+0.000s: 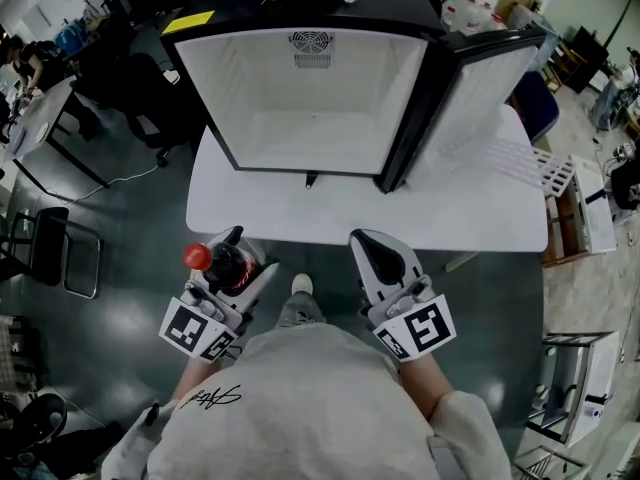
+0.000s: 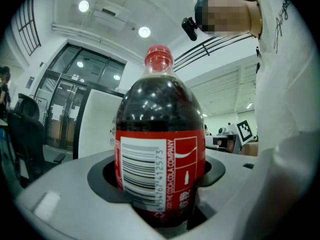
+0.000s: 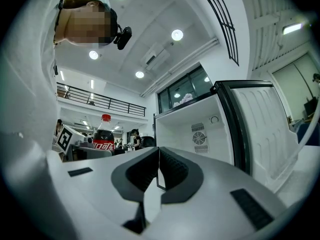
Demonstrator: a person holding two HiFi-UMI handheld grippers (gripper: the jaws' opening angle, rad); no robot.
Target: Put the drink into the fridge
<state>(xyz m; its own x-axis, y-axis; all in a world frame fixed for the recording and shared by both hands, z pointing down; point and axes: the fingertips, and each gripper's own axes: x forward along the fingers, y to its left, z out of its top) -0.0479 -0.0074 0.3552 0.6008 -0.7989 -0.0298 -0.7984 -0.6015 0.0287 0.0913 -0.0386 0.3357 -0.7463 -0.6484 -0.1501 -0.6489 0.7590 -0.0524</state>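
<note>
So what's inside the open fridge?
The fridge shows only bare white walls, floor and a fan vent on the back wall; nothing stored. Its ceiling is hidden from above.

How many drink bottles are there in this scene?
1. The cola bottle is clamped in the left gripper, short of the table with the open fridge; its door is partly hidden.

This is a large open-plan office or lab hall. Desks (image 1: 45, 113) and black office chairs (image 1: 140, 93) stand on a grey floor, and people (image 3: 135, 139) work at stations in the background. Overhead are recessed ceiling lights (image 3: 176, 34), a ceiling air-conditioning unit (image 2: 107, 15) and a railed mezzanine (image 3: 100, 101), with tall glass doors (image 2: 75, 104) beyond.
</note>
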